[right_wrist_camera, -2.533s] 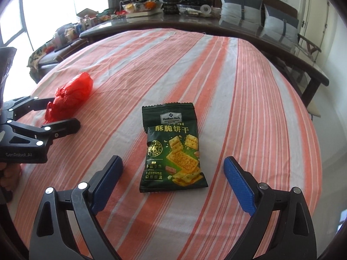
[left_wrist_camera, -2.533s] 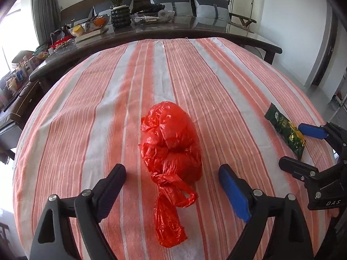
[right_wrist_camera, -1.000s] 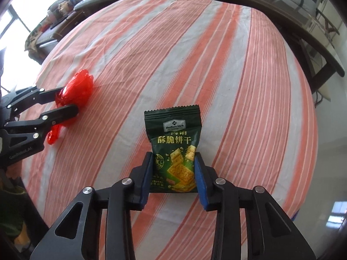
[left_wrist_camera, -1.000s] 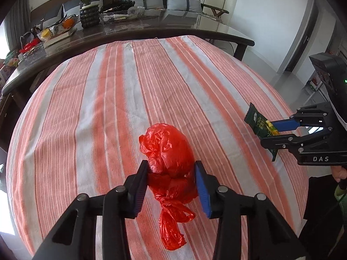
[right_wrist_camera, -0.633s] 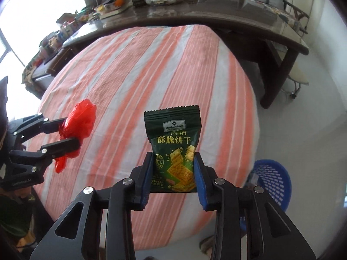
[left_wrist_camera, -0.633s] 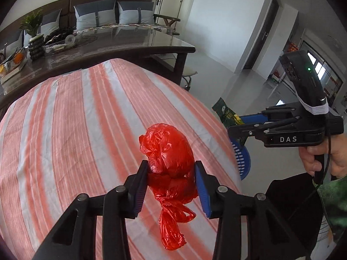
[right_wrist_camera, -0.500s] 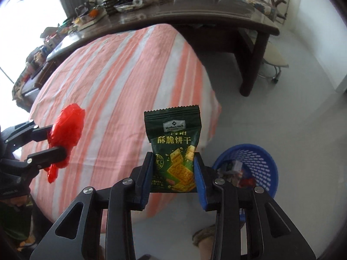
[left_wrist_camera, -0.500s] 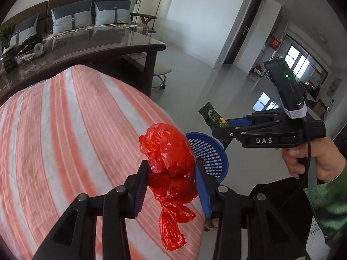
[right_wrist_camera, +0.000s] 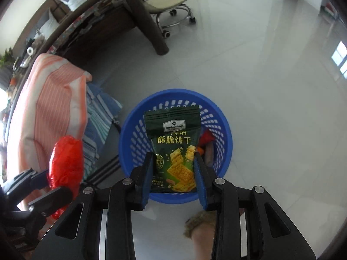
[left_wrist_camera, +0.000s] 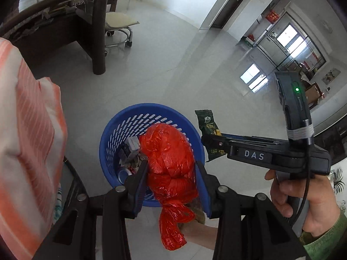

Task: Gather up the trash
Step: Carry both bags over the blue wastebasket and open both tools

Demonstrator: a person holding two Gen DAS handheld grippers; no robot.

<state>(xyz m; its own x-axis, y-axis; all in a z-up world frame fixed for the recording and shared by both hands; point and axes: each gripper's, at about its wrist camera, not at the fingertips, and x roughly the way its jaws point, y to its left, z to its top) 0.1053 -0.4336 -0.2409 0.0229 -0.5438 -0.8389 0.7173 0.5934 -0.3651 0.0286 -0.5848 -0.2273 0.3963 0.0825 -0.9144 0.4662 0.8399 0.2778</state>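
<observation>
Above the blue basket (left_wrist_camera: 112, 138), you are holding both grippers over the grey tiled floor (left_wrist_camera: 173, 65). Your left gripper (left_wrist_camera: 171, 186) is clamping the red plastic bag (left_wrist_camera: 171, 158) between its two blue pads (left_wrist_camera: 203, 186); the jaws are standing narrow, pressed against the bag's sides, and the knotted tail is hanging below them. From the left wrist camera, the bag is sitting in front of the basket's opening, partly covering it.

Your right gripper (right_wrist_camera: 173, 173) is gripping the green cracker packet (right_wrist_camera: 173, 143) by its lower half, jaws narrow and touching both edges, with the packet standing upright. From the right wrist camera, the packet is lying directly over the basket, where scraps of trash (left_wrist_camera: 131, 151) are showing through the slotted wall.

Your right hand (left_wrist_camera: 303, 197) is wrapping the gripper handle at the right of the left view. To the left of the basket, the orange striped tablecloth (right_wrist_camera: 54, 112) is draping down, with a blue striped cloth (right_wrist_camera: 95, 117) beneath it. On the far side, a dark wooden table (right_wrist_camera: 138, 19) and a wheeled stool (right_wrist_camera: 171, 2) are standing.
</observation>
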